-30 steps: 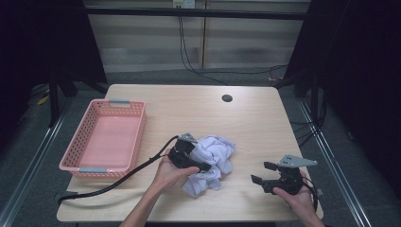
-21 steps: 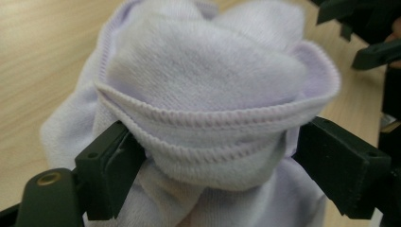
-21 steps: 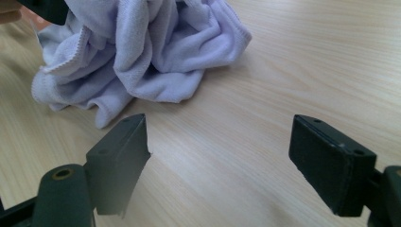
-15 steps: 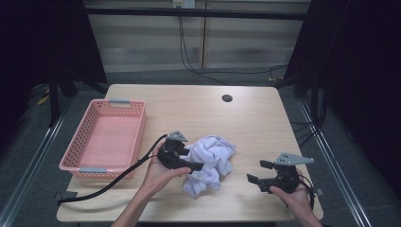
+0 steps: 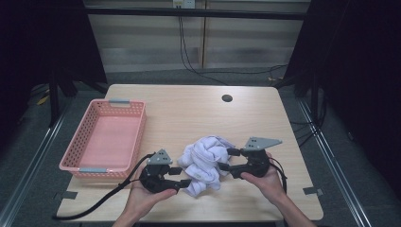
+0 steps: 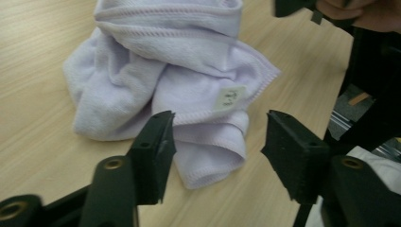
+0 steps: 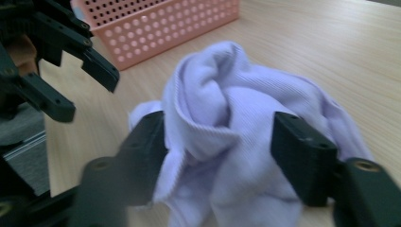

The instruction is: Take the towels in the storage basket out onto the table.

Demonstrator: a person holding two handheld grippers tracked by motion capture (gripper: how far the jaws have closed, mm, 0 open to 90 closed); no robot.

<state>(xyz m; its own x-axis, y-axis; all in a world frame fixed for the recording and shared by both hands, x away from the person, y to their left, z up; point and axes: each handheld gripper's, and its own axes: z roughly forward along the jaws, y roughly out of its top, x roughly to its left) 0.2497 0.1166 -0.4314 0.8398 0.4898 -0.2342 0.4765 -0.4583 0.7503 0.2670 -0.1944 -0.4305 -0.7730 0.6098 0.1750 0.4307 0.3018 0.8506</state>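
A crumpled pale lilac towel point(image 5: 205, 163) lies on the wooden table near its front edge. My left gripper point(image 5: 183, 176) is at the towel's near left side. In the left gripper view its jaws point(image 6: 217, 127) stand apart around a hemmed towel point(image 6: 189, 85) fold with a small label; they have just been closing and do not press it. My right gripper point(image 5: 226, 159) has reached the towel's right side. Its jaws point(image 7: 220, 127) straddle a raised towel point(image 7: 227, 109) fold, have just been closing, and still stand wide.
An empty pink mesh basket point(image 5: 140, 137) stands to the left of the towel, its wall point(image 7: 165, 23) close behind the towel in the right gripper view. A cable hole point(image 5: 227, 98) sits in the far part of the table. A black cable trails off the front left.
The left gripper has drawn off the towel's top to its near left side. The right gripper has moved left up to the towel. Both pairs of jaws are narrower.
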